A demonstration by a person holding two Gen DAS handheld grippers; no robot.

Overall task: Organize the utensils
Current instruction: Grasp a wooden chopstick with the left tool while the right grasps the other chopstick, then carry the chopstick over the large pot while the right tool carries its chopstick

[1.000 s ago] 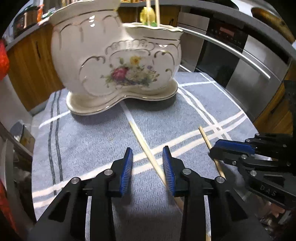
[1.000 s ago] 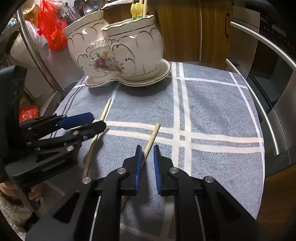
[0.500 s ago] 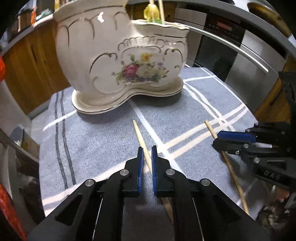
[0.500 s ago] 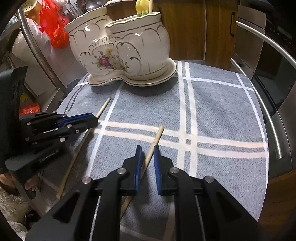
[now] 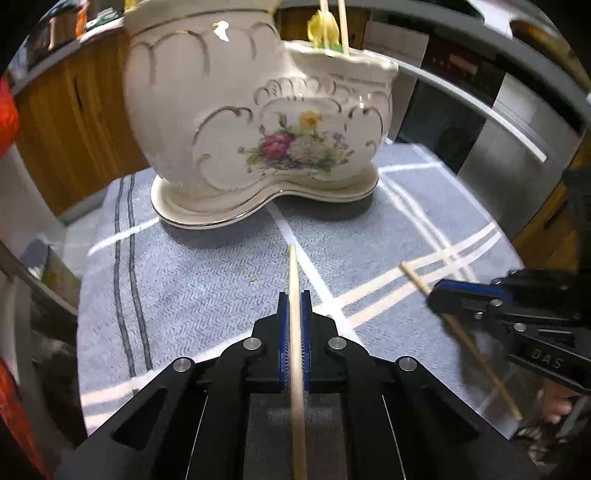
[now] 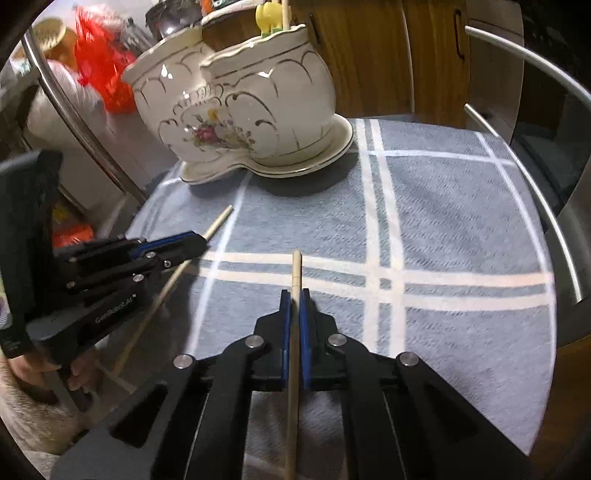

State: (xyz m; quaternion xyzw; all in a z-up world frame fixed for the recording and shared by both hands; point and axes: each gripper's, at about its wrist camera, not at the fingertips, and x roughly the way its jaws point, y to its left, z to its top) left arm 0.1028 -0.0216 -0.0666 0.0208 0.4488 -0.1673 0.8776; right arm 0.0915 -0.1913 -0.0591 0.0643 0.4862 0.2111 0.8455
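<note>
Cloth [image 5: 207, 295], grey-blue with white and dark stripes, covers the table [image 6: 565, 332]. Steel oven front [image 5: 517, 166] with a long bar handle at the far right in the left view; wood cabinets [image 6: 388, 62] behind.

Holder [image 5: 258, 122]: cream ceramic, two lobes, gilt scrolls, flower print, standing on its own matching base at the far side of the cloth. One stick and a yellow-topped utensil [image 5: 325, 29] stand upright in its right lobe (left lobe contents not visible).

Left tool [image 5: 294, 295]: blue pads closed tight on the left chopstick [image 5: 293, 273], which runs straight forward between them, tip aimed at the holder, short of its base. Whether the tip clears the cloth cannot be told.

Right tool [image 6: 294, 295]: pads likewise pinched on the right chopstick [image 6: 296, 269], blunt end sticking out ahead, pointing across the white stripes.

The tools sit side by side, apart; each shows in the other's view at the edge. Bare cloth lies between both tips and the holder.

Red bag [image 6: 99, 70] beyond the table edge, left in the right view.

Small crumb [image 5: 253, 277] on the cloth left of the left chopstick.
</note>
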